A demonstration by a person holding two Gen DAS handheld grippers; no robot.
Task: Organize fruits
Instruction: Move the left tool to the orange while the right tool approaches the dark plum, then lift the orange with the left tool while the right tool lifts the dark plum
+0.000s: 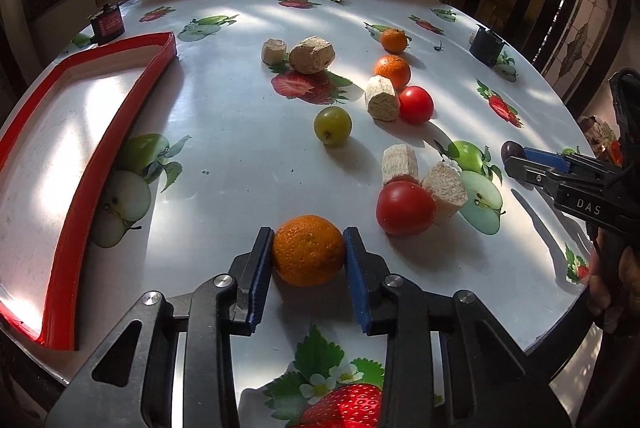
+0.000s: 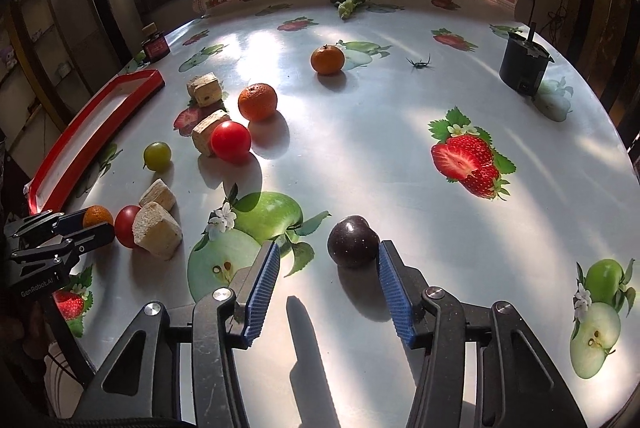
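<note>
Left gripper [image 1: 309,255] pinching an orange [image 1: 308,255] resting on the fruit-print tablecloth [image 1: 224,148]. Right gripper [image 2: 326,262] spread wide, dark plum [image 2: 353,241] touching one blue pad, not clamped. Just beyond: tomato [image 1: 405,207] against bread chunks [image 1: 444,190]. Farther: green grape [image 1: 332,125], mandarins [image 1: 393,70]. Red-rimmed tray [image 1: 104,132] alongside, left.

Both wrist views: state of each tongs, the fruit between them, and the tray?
left tongs: shut on the orange, both pads touching it
orange: gripped, at table level
right tongs: open, around the plum
plum: on the table, beside the right pad, clear gap to the left pad
red tray: no fruit in the part that shows
</note>
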